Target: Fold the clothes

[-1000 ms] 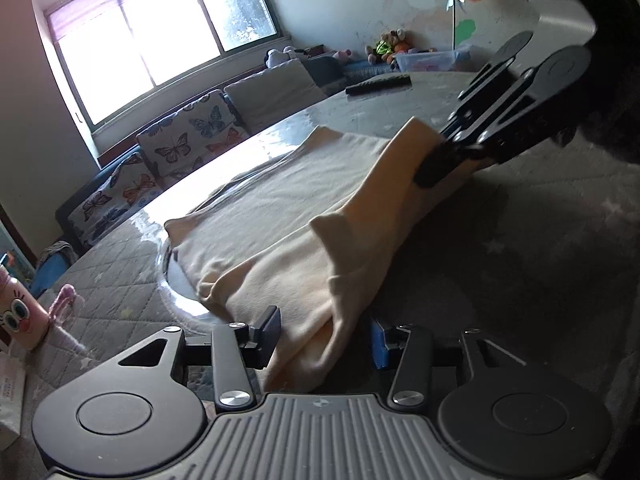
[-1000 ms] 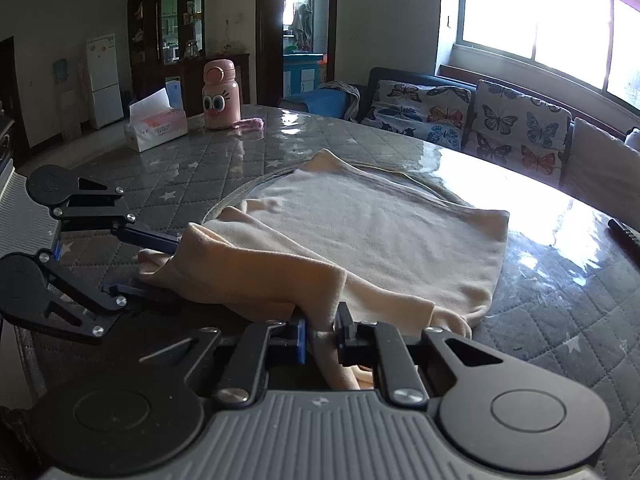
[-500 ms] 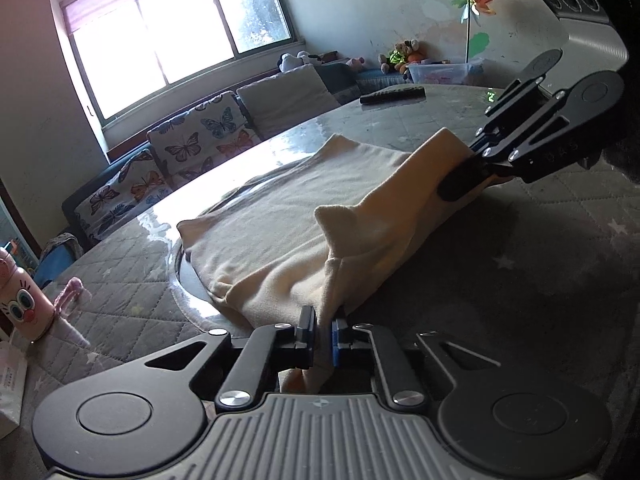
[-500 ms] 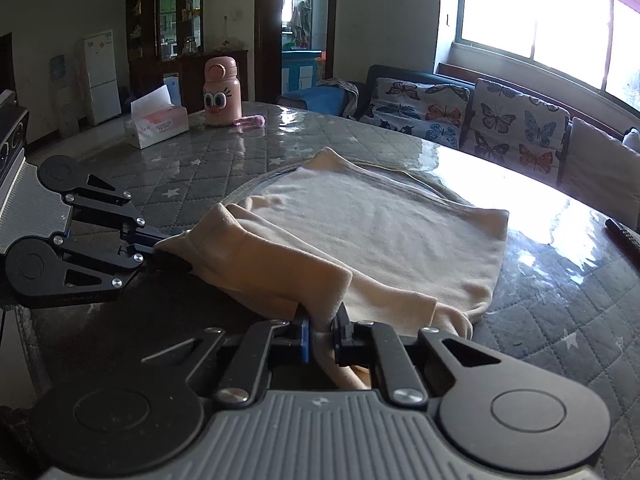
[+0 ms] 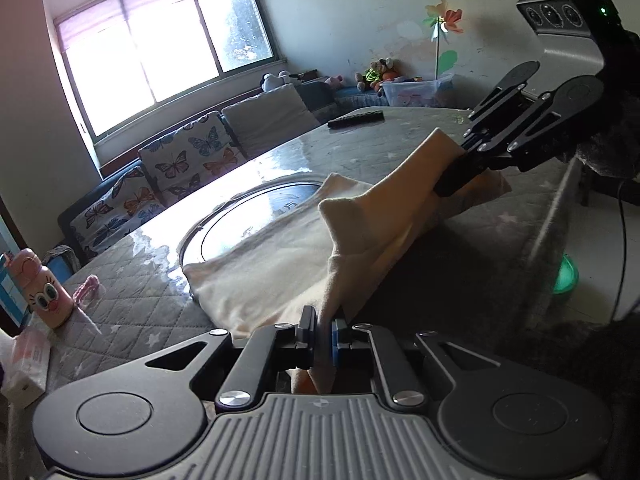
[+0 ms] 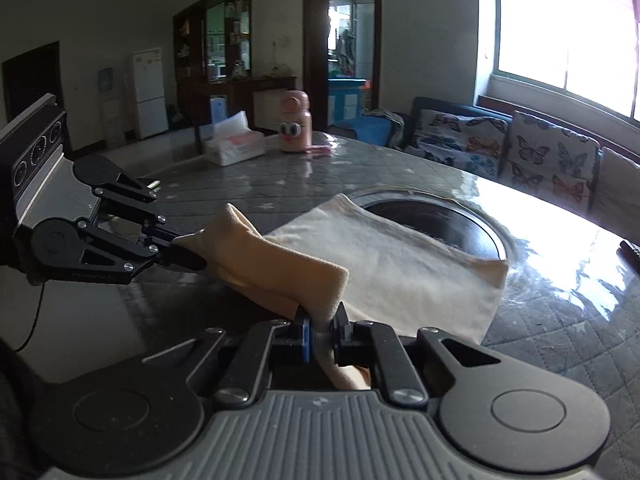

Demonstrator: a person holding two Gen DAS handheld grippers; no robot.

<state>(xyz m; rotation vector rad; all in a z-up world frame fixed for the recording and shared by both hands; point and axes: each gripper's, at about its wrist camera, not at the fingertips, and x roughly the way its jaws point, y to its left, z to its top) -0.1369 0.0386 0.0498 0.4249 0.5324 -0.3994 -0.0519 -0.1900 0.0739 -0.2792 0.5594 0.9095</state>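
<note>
A cream garment (image 5: pixel 280 264) lies on the grey quilted table (image 5: pixel 132 320), its near edge lifted and stretched between both grippers. My left gripper (image 5: pixel 323 330) is shut on one end of that edge. My right gripper (image 6: pixel 322 330) is shut on the other end. In the left wrist view the right gripper (image 5: pixel 460 178) pinches the cloth at the upper right. In the right wrist view the left gripper (image 6: pixel 188 254) pinches the garment (image 6: pixel 392 268) at the left. The lifted edge hangs past the table's near side.
A dark round inset (image 6: pixel 440 224) in the table is partly uncovered behind the garment. A pink bottle (image 6: pixel 295 128) and a tissue box (image 6: pixel 234 144) stand at the far end. A remote (image 5: pixel 356 119) lies near the sofa side. A butterfly sofa (image 6: pixel 520 152) lines the window.
My left gripper shut on the garment edge. Both grippers lifted the edge and pulled the garment back toward the table's near side, uncovering the round inset.
</note>
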